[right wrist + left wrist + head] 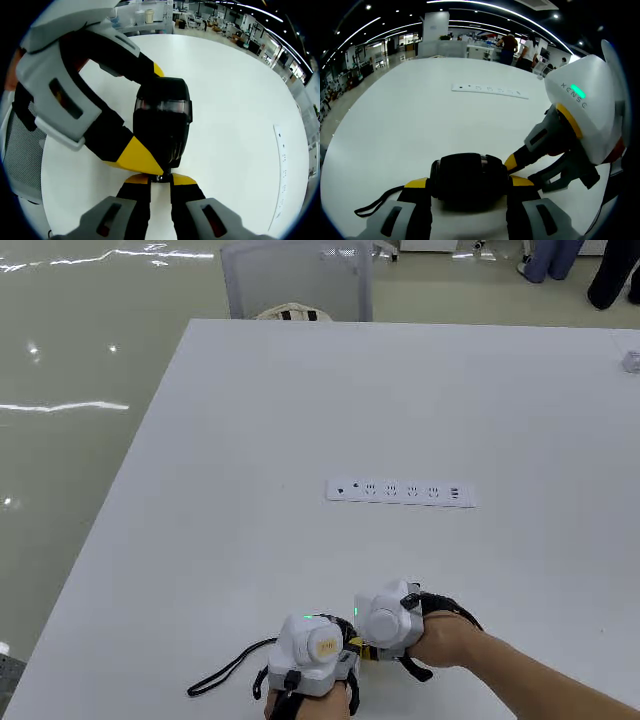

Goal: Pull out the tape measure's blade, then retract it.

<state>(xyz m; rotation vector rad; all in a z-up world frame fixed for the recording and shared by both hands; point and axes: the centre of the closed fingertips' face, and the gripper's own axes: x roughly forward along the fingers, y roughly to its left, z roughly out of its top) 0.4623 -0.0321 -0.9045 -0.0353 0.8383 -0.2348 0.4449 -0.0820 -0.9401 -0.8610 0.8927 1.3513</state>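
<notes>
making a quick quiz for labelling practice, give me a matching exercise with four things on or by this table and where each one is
Things
1. tape measure
2. power strip
3. black strap
4. chair

Places
A. lying flat near the middle of the table
B. standing beyond the table's far edge
C. clamped by the left gripper
D. trailing on the table, left of that gripper in the head view

Pairs: 1-C, 2-A, 3-D, 4-B
</notes>
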